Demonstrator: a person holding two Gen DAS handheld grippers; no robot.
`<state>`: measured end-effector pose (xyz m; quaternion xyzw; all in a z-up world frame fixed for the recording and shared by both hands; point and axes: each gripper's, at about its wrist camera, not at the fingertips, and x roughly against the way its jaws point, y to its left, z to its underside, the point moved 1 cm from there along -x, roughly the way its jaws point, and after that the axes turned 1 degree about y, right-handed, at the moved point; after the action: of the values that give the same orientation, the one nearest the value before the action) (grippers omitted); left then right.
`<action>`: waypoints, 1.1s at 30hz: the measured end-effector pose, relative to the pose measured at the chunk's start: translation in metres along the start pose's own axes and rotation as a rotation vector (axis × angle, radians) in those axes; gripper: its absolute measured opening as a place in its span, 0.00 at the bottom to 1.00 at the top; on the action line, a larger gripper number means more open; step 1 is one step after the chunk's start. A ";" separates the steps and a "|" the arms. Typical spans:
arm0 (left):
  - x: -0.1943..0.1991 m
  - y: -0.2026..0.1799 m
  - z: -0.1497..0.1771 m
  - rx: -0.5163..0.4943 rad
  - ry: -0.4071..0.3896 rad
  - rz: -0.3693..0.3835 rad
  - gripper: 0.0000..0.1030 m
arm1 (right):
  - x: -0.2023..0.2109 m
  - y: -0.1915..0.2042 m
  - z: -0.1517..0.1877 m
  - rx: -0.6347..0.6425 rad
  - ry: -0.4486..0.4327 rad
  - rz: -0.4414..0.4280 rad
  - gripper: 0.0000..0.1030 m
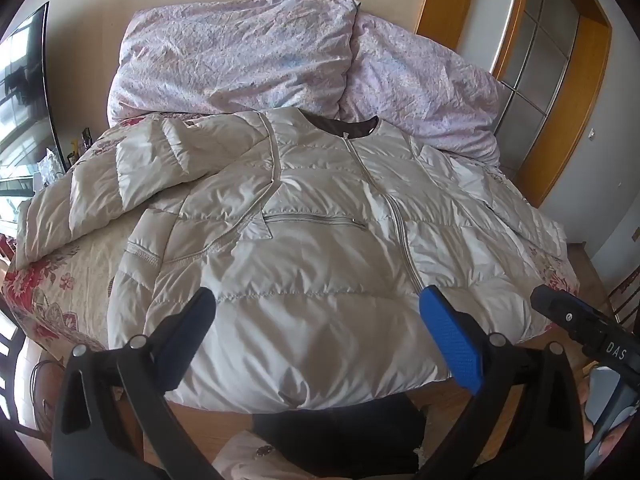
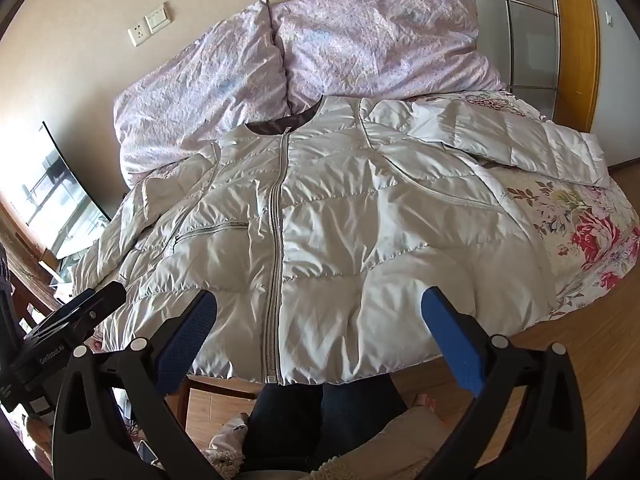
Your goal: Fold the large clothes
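Observation:
A white quilted puffer jacket (image 1: 304,232) lies front up on the bed, zipped, with its collar toward the pillows and its hem at the near edge. In the right wrist view the same jacket (image 2: 344,232) fills the middle, its zipper running down the centre. One sleeve (image 1: 100,188) is spread out to the left, the other sleeve (image 2: 520,144) to the right. My left gripper (image 1: 316,300) hovers open above the hem with nothing between its blue pads. My right gripper (image 2: 318,300) also stands open over the hem. The right gripper's tip (image 1: 560,308) shows at the right edge of the left wrist view.
Two crumpled lilac pillows (image 1: 248,52) lie at the head of the bed. A floral bedspread (image 2: 580,232) covers the mattress. A TV screen (image 1: 24,92) stands to the left, a wooden door frame (image 1: 568,92) to the right. A person's dark-trousered legs (image 2: 324,420) are below the bed edge.

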<state>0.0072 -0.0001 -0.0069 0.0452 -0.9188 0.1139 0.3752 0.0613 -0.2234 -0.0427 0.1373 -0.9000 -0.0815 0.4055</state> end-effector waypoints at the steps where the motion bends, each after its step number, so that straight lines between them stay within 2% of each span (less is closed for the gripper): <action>1: 0.000 0.000 0.000 0.000 0.001 0.000 0.98 | 0.000 0.000 0.000 0.000 0.002 0.001 0.99; 33: 0.000 0.000 0.000 0.000 -0.002 0.002 0.98 | 0.000 0.002 -0.002 -0.001 0.000 -0.002 0.99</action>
<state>0.0072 -0.0001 -0.0068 0.0445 -0.9193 0.1140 0.3741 0.0621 -0.2217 -0.0408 0.1380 -0.8998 -0.0825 0.4055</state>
